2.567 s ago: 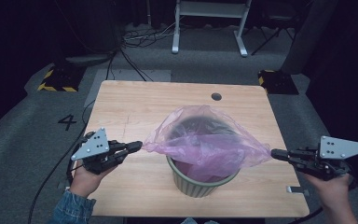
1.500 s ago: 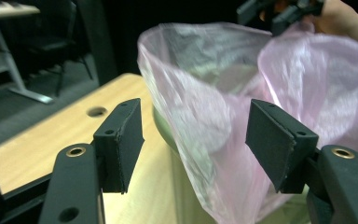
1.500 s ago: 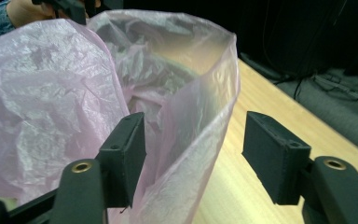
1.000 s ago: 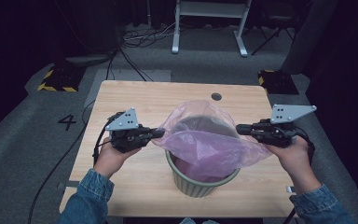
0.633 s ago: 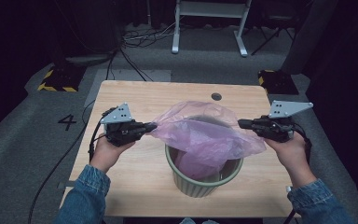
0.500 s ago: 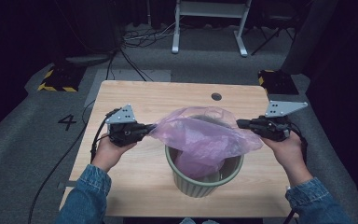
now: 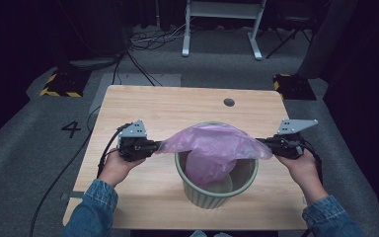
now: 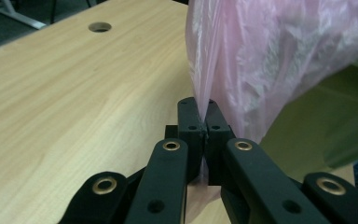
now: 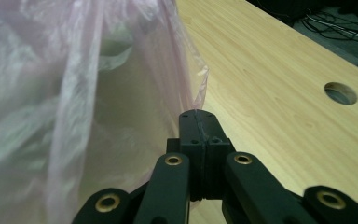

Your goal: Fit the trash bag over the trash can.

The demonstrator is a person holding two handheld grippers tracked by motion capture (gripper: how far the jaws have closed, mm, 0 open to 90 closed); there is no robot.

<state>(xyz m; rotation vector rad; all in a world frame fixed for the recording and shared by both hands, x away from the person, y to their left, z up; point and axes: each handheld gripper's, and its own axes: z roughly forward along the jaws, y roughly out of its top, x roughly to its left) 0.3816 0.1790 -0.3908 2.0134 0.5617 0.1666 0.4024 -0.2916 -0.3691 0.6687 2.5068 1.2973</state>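
– wooden table (image 7: 143, 106) is sitting bare around the green bin (image 7: 217, 190). both hands have been pulling inward; the pink bag (image 7: 212, 145) is now draping across the bin's mouth.

– left gripper (image 7: 150, 147) and right gripper (image 7: 269, 144) are pinching opposite bag edges, jaws clamped, with free room beyond either side of the bin's rim.
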